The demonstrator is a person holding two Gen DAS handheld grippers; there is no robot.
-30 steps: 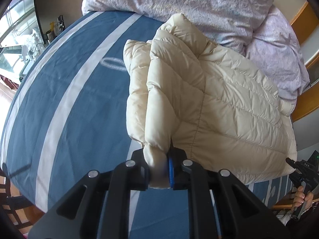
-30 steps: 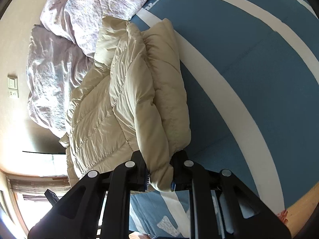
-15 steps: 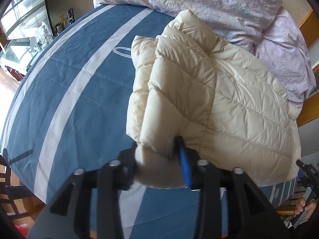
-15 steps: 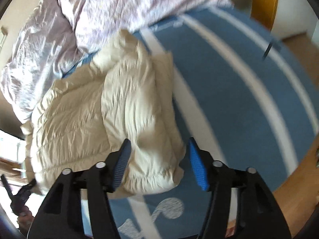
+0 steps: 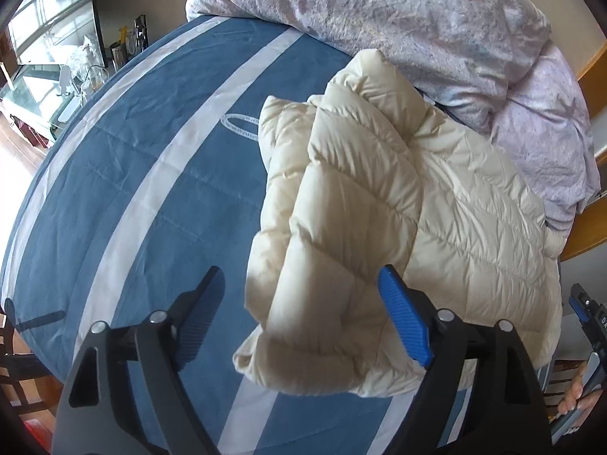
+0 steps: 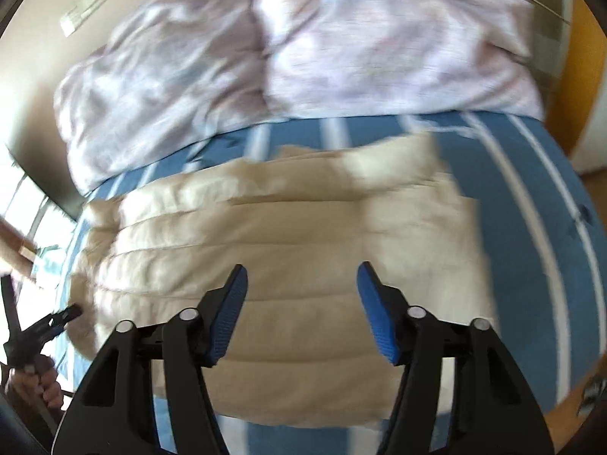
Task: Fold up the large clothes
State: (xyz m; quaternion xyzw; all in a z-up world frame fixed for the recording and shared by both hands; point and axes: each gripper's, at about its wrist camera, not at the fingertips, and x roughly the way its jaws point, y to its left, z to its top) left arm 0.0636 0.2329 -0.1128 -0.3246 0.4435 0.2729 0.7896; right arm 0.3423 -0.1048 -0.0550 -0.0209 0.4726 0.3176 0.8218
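Observation:
A cream quilted down jacket [image 5: 360, 227] lies folded on the blue bedspread with white stripes [image 5: 151, 189]. My left gripper [image 5: 299, 271] hovers at the jacket's near corner. Its jaws are opening, and the corner lies loose between them, with the left pad clear of the fabric. In the blurred right wrist view the jacket [image 6: 284, 246] lies crosswise below my right gripper [image 6: 301, 265]. That gripper's jaws stand apart and are closing, with nothing pressed between the pads. The left gripper [image 6: 41, 326] also shows at the lower left edge, held by a hand [image 6: 38, 383].
A rumpled lilac duvet [image 5: 417, 19] is piled at the head of the bed, just behind the jacket. A side table with glassware [image 5: 95, 64] stands off the bed's far left. Wooden bed frame [image 5: 592, 76] runs on the right. A wall switch [image 6: 83, 3] shows upper left.
Both grippers have let go of the jacket's folded edge. The left one stayed put and spread its jaws. The right one lifted away and rolled, so it faces the jacket from another side.

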